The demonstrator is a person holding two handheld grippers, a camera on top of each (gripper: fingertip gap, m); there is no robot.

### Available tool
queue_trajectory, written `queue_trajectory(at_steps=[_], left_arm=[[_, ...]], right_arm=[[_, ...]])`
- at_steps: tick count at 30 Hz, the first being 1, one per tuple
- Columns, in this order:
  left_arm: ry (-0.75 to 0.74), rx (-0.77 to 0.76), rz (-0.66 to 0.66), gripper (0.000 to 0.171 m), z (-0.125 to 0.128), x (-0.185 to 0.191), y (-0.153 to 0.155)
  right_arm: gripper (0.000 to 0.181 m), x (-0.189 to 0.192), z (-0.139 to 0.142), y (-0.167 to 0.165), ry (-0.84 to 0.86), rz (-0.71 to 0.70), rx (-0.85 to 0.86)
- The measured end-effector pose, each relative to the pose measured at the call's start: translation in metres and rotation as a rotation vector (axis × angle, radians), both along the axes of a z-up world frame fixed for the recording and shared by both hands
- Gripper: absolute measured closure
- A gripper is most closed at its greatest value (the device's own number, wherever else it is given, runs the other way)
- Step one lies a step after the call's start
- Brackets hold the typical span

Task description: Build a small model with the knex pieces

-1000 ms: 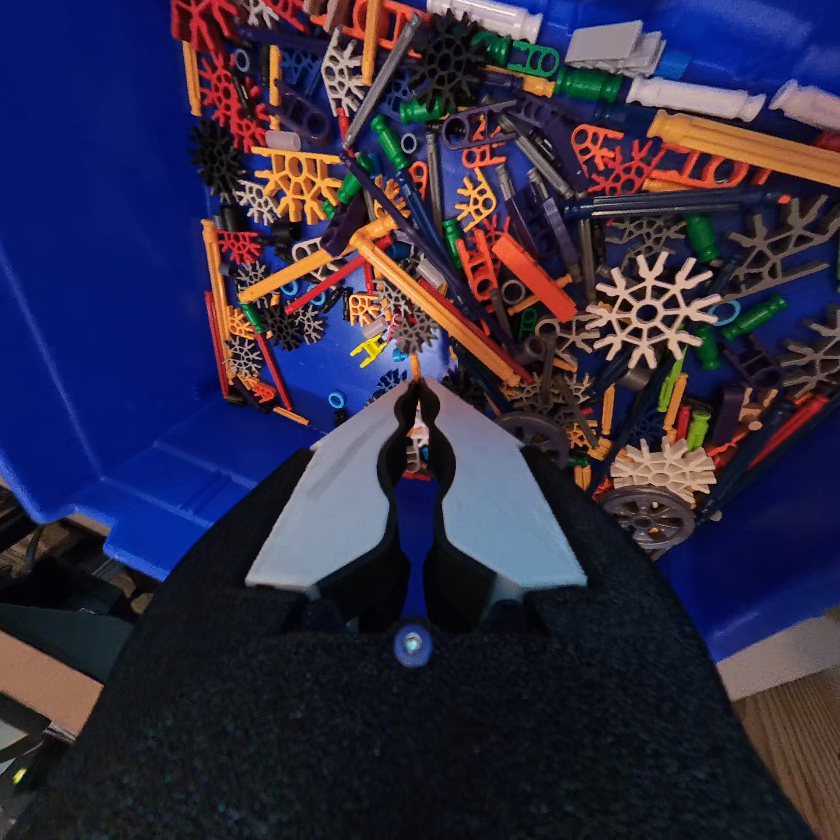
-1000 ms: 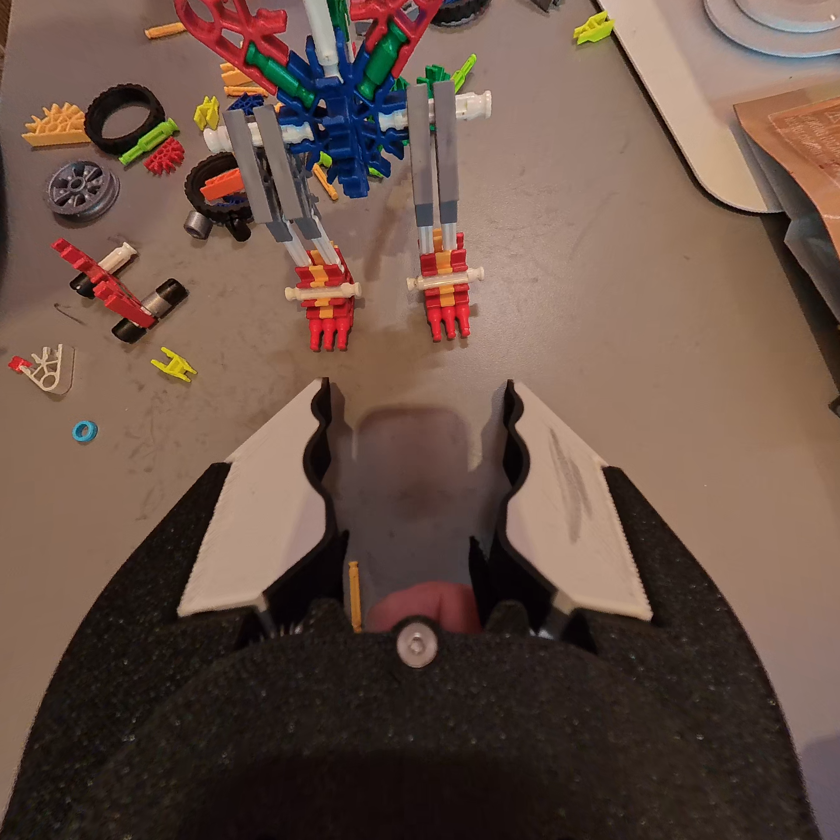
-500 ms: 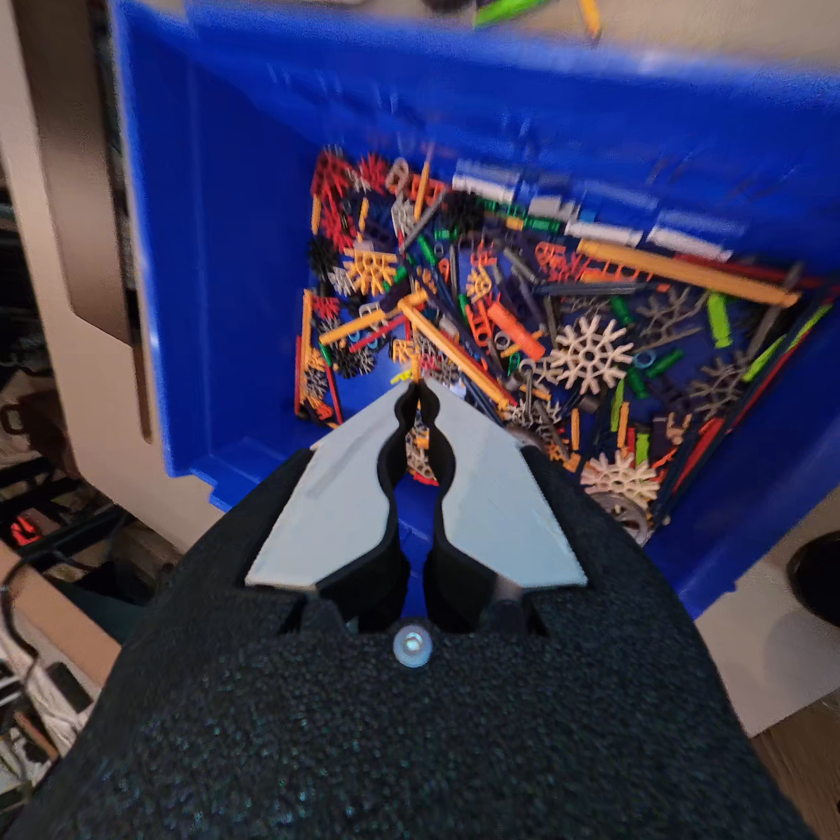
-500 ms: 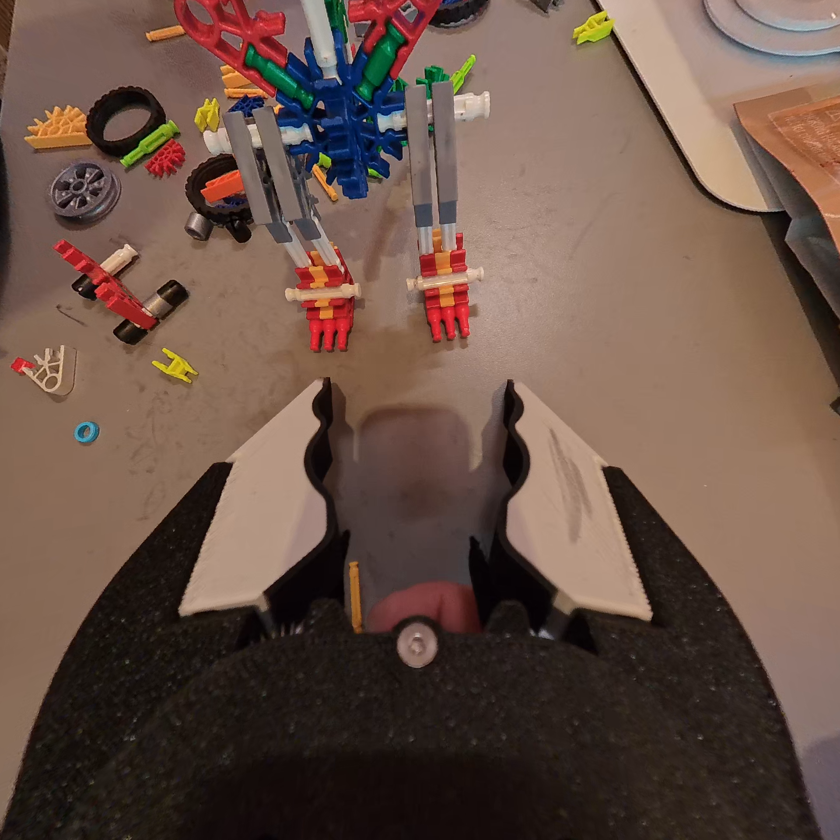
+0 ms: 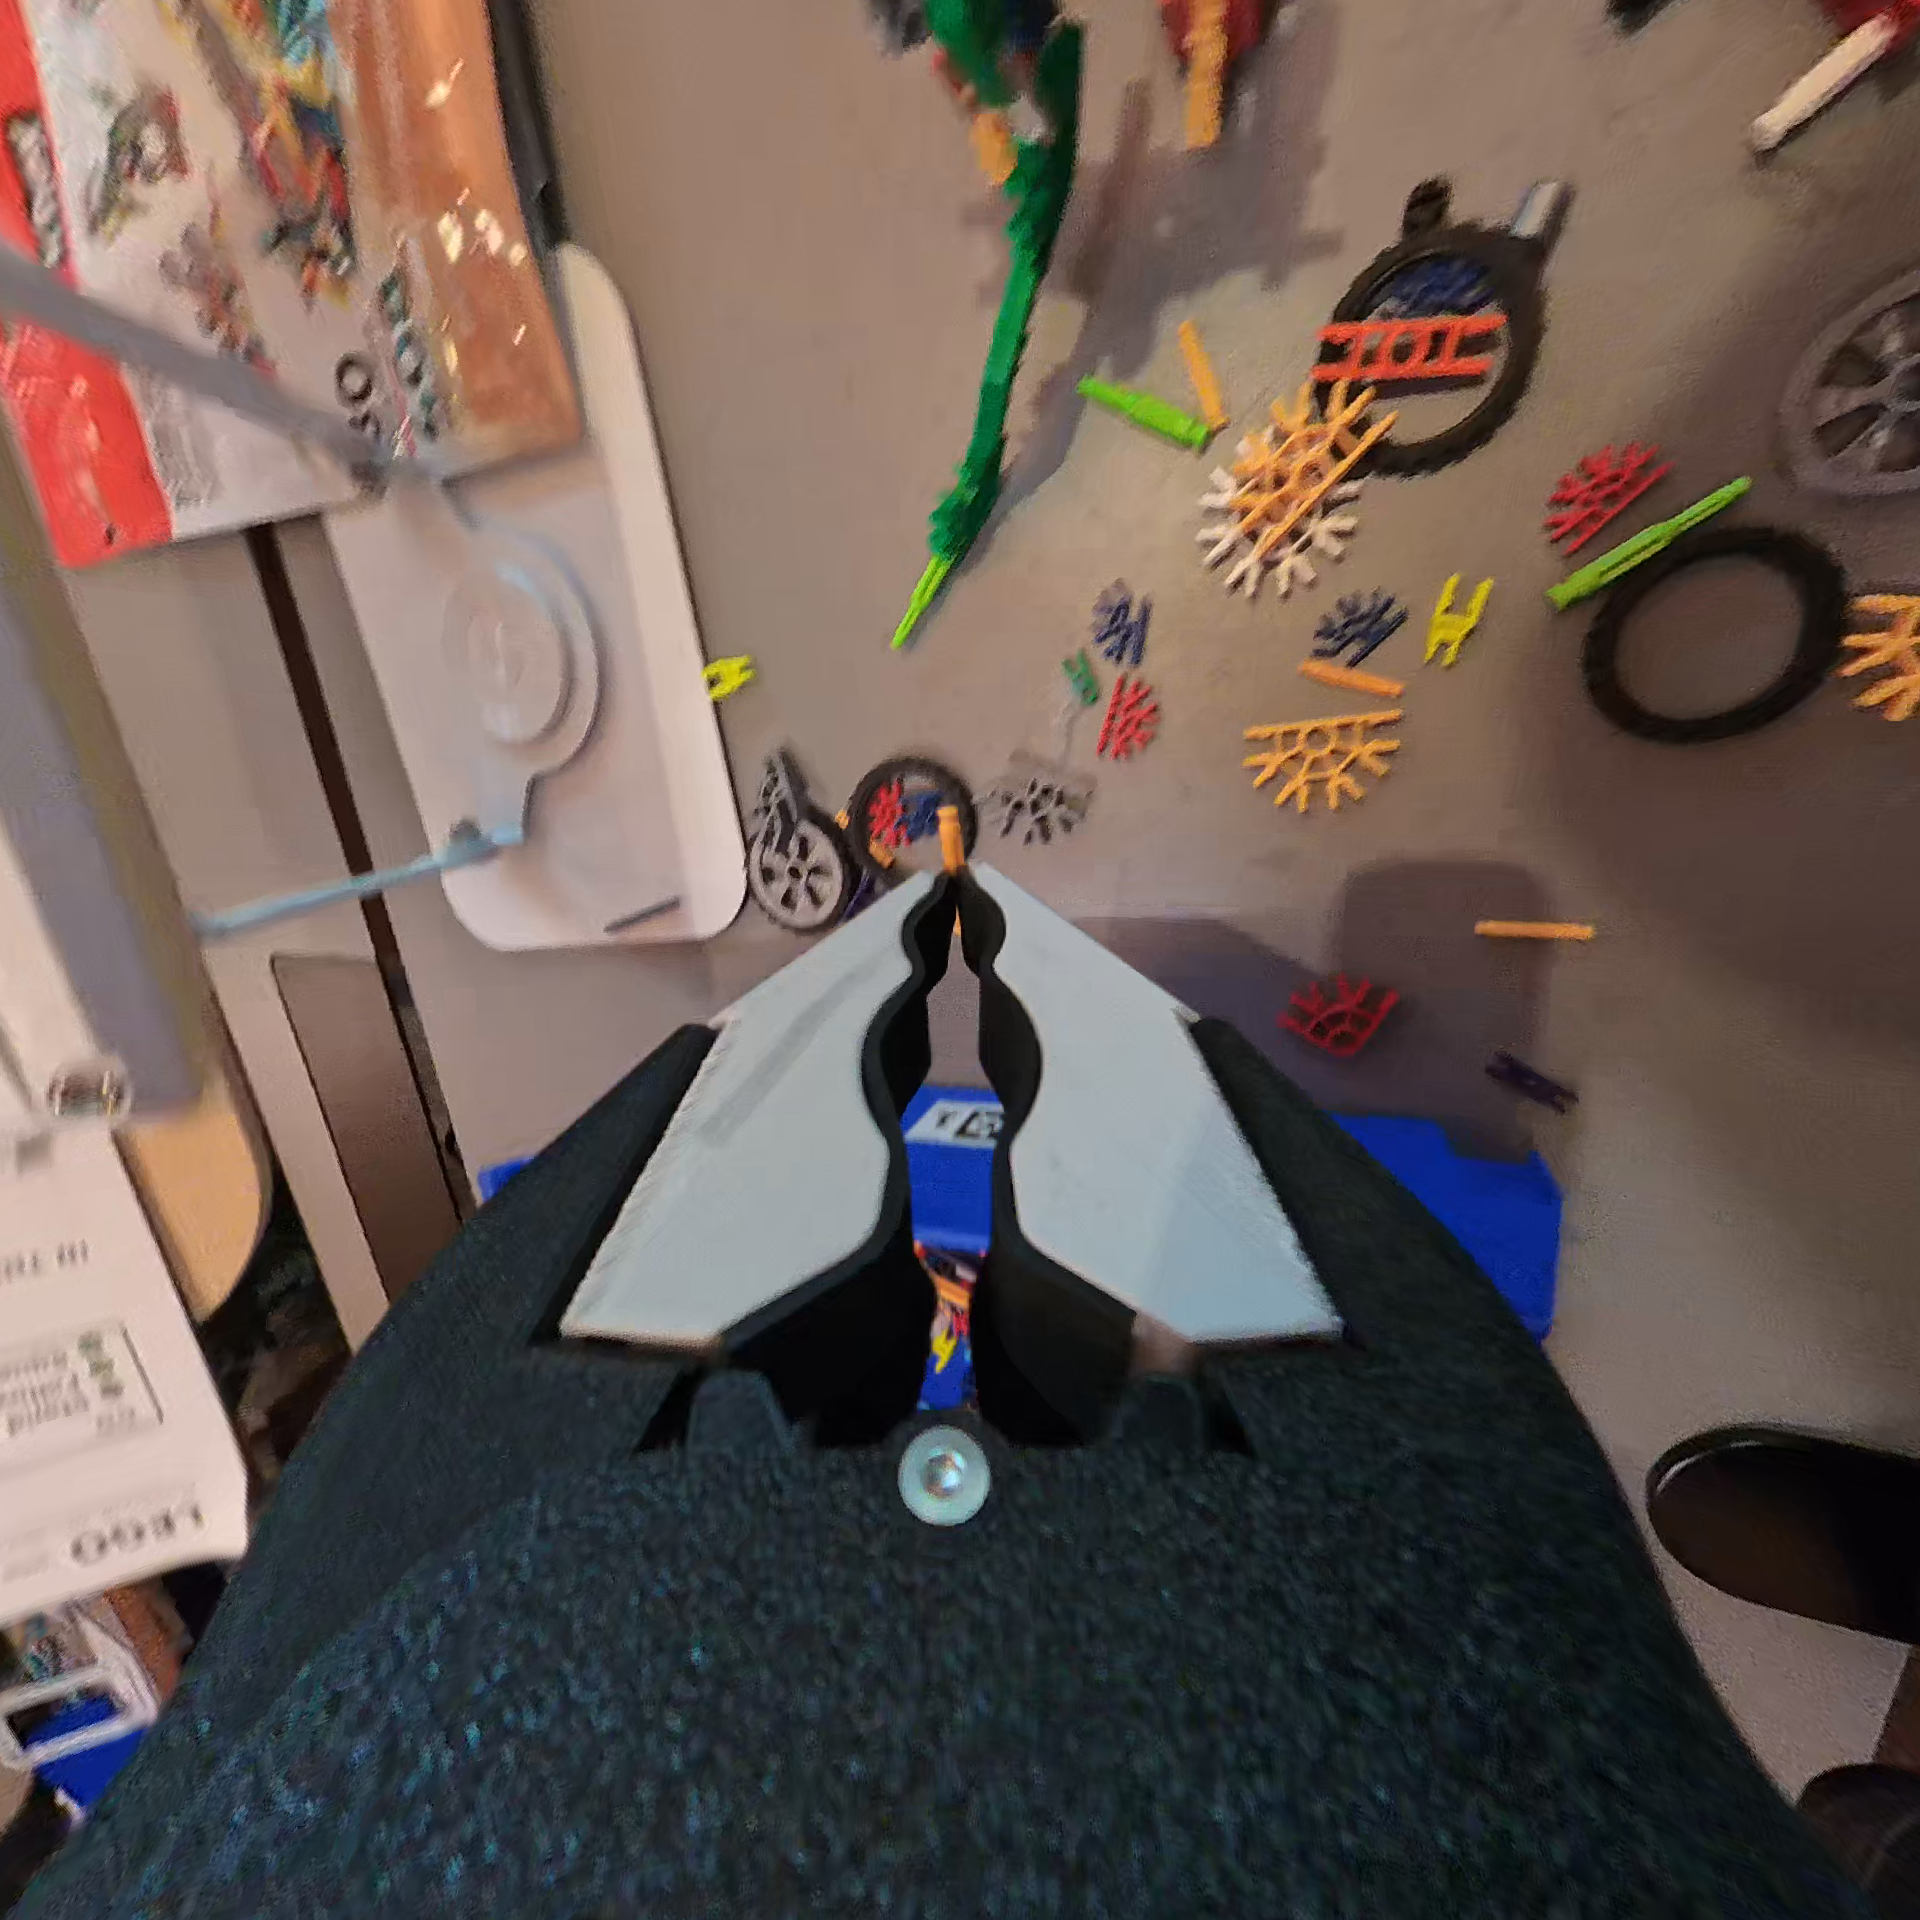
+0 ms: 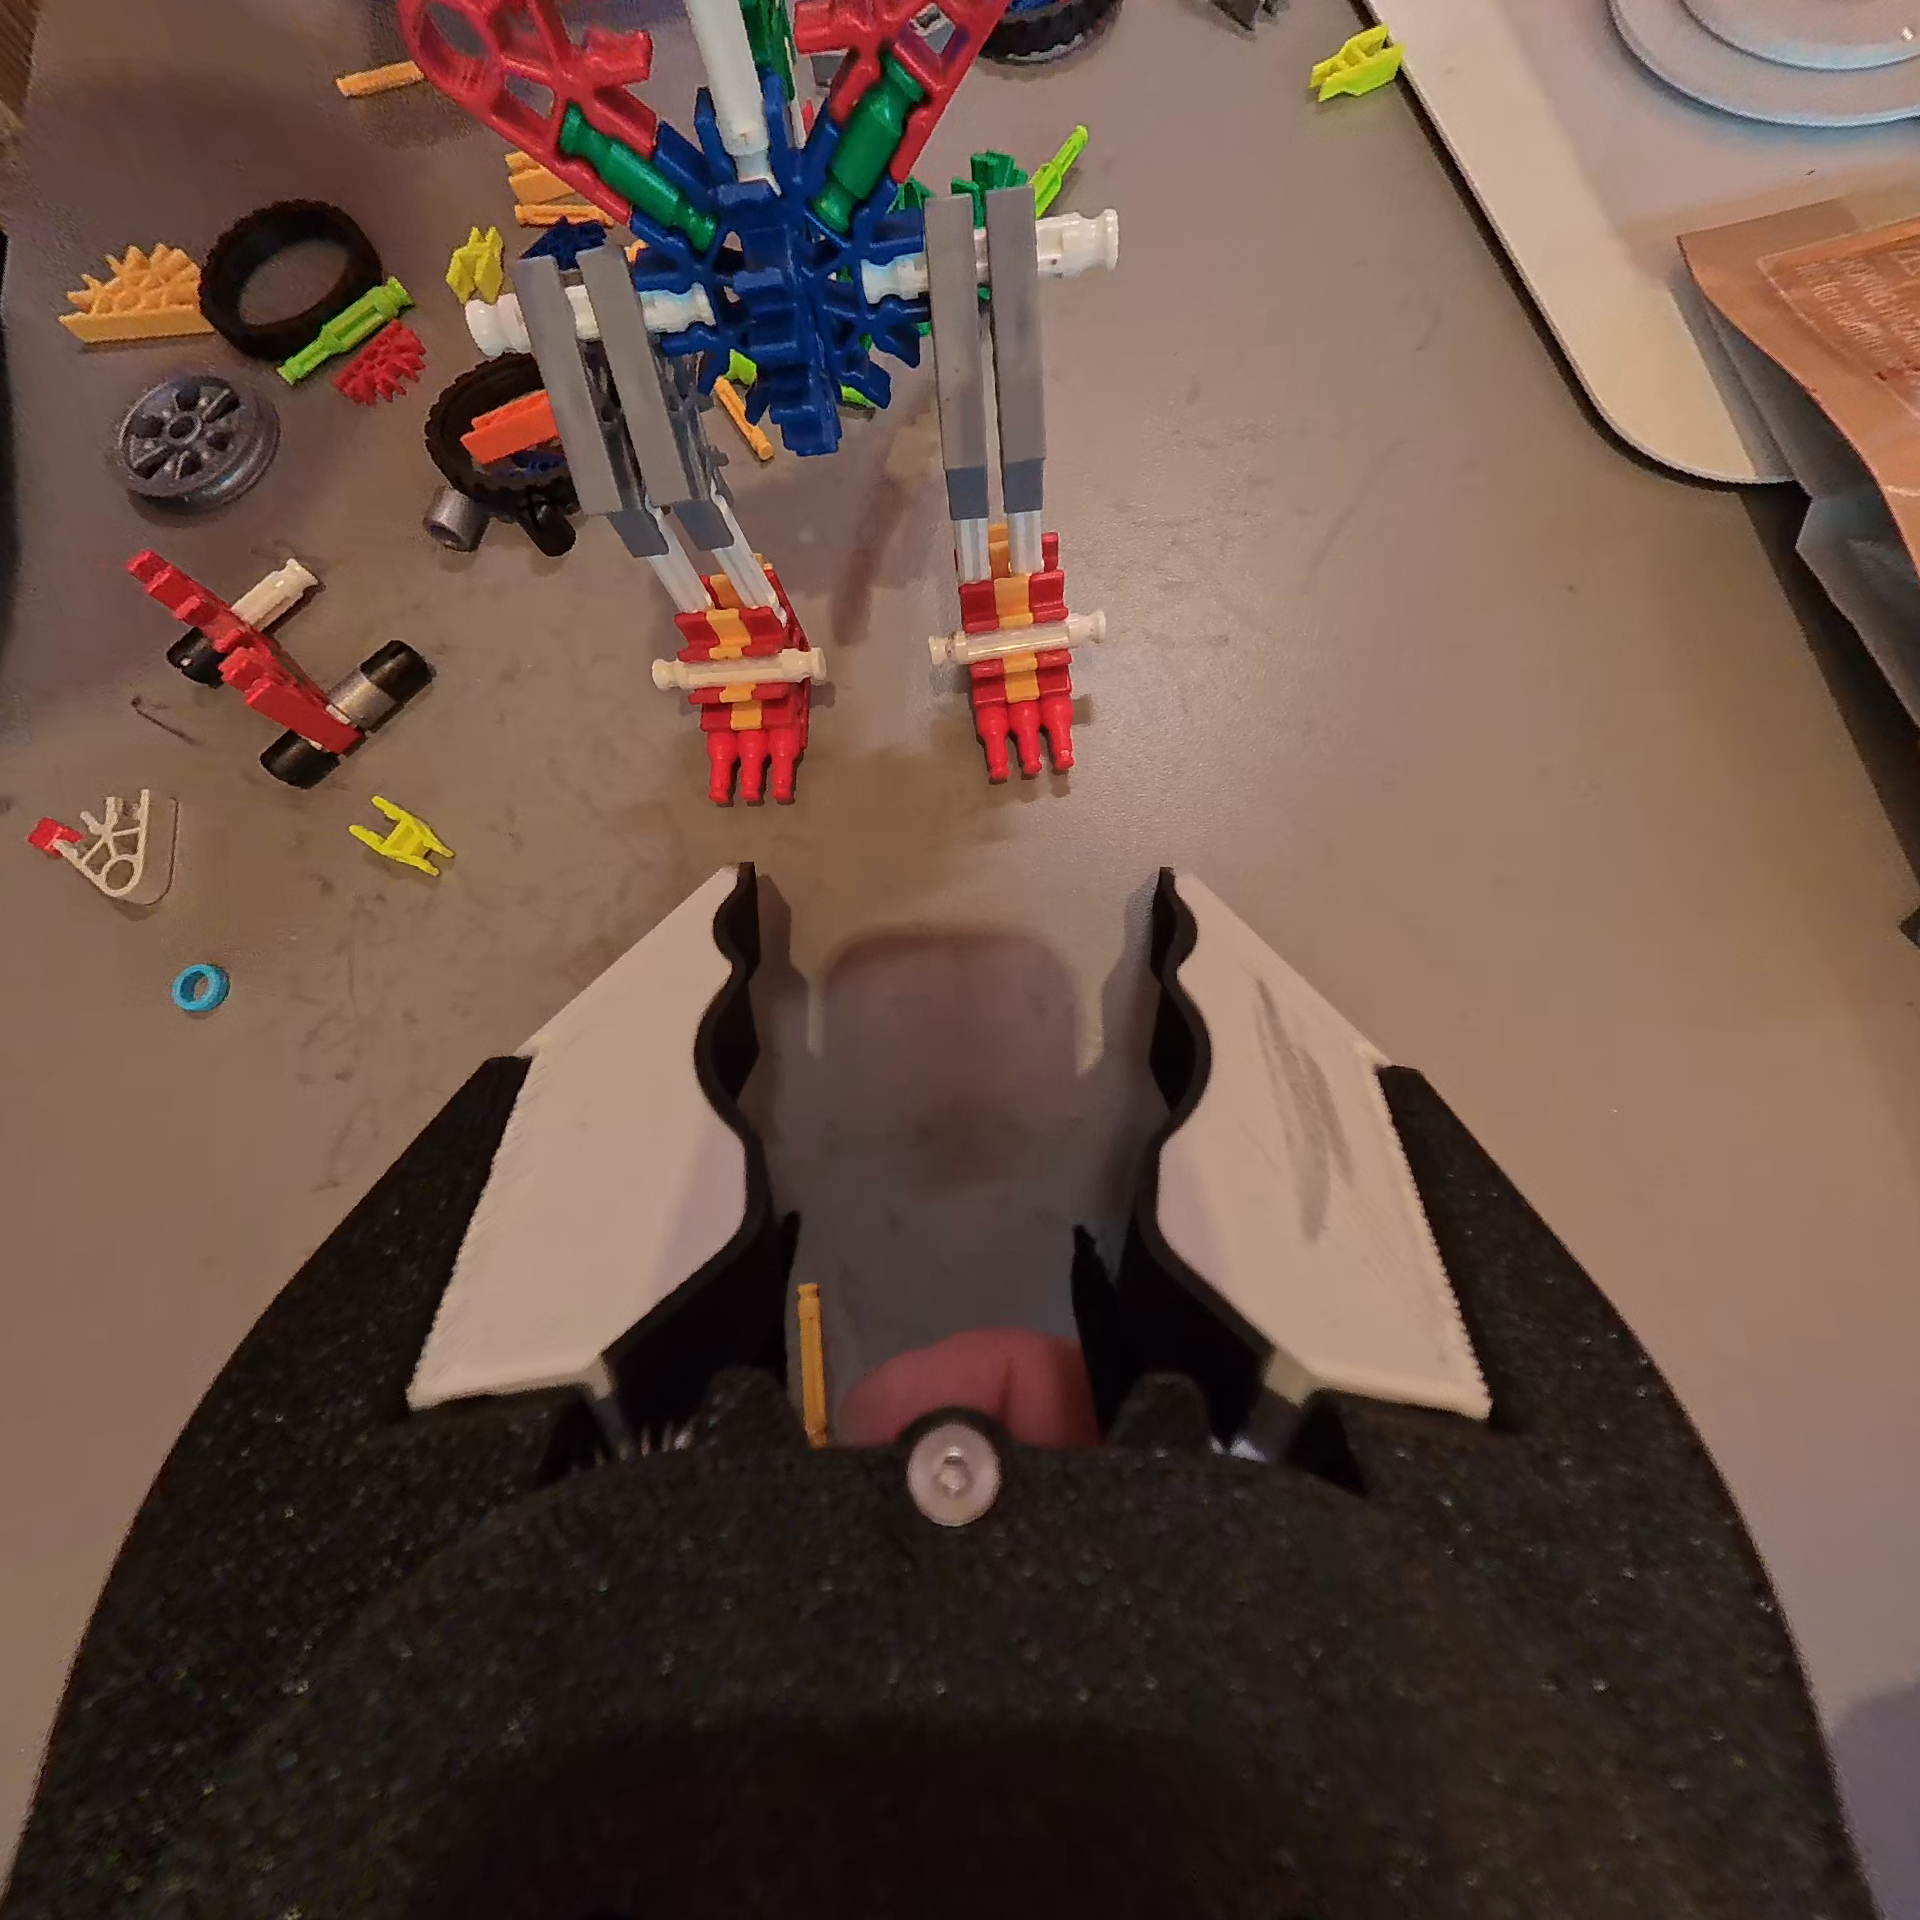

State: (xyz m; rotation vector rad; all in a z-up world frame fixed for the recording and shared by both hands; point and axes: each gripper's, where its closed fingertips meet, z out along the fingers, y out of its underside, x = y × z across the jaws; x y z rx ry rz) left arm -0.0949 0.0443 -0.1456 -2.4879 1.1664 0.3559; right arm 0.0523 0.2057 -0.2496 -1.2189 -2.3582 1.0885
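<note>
My left gripper (image 5: 954,881) is shut on a small orange rod (image 5: 949,831) whose end sticks out past the fingertips. It hangs above the grey table (image 5: 831,364), just beyond the rim of a blue bin (image 5: 1455,1174). My right gripper (image 6: 956,883) is open and empty, low over the grey table (image 6: 1351,727). In front of it stands a plastic-rod model (image 6: 779,270) with a blue hub, grey bars and two red feet (image 6: 748,675) (image 6: 1023,655), a short way beyond the fingertips.
Loose parts lie on the table: black tyres (image 5: 1714,634) (image 6: 286,275), a grey wheel (image 6: 192,436), a green piece (image 5: 997,374), yellow and red connectors. A white flat base (image 5: 582,623) and a printed box (image 5: 208,208) are at the left. A small red part (image 6: 260,665) lies left of the right gripper. Both grippers' tips are roughly 20 cm from the grey wheel (image 6: 192,436).
My left gripper has lifted out of the blue bin with the orange rod and swung over the table. The right gripper has stayed still and open.
</note>
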Motion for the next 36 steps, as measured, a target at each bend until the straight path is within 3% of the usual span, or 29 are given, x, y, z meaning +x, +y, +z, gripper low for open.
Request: queue_trajectory(at_steps=[8, 13, 19, 22, 26, 32, 36], left_arm=[[-0.047, -0.128, -0.125, 0.171, -0.042, 0.048, 0.007], [-0.024, -0.199, -0.147, 0.171, -0.068, 0.051, 0.001], [-0.02, -0.185, -0.13, 0.162, -0.077, 0.048, 0.004], [-0.028, -0.135, -0.104, 0.158, -0.068, 0.044, 0.007], [-0.043, -0.023, -0.005, 0.158, -0.032, 0.018, 0.008], [0.03, 0.138, 0.268, 0.161, 0.032, -0.08, -0.03], [0.074, 0.086, 0.433, 0.161, 0.03, -0.143, -0.076]], right_arm=[[0.105, 0.0, 0.0, 0.0, 0.001, 0.001, 0.004], [0.105, 0.0, 0.0, 0.0, 0.001, 0.0, 0.003], [0.105, 0.0, 0.0, 0.0, 0.001, 0.001, 0.004], [0.105, 0.0, 0.0, 0.0, 0.002, 0.001, 0.004], [0.105, 0.0, 0.0, 0.0, 0.002, 0.001, 0.005], [0.106, 0.0, 0.0, 0.0, -0.001, 0.0, -0.001], [0.106, 0.0, 0.0, 0.0, -0.002, -0.001, -0.003]])
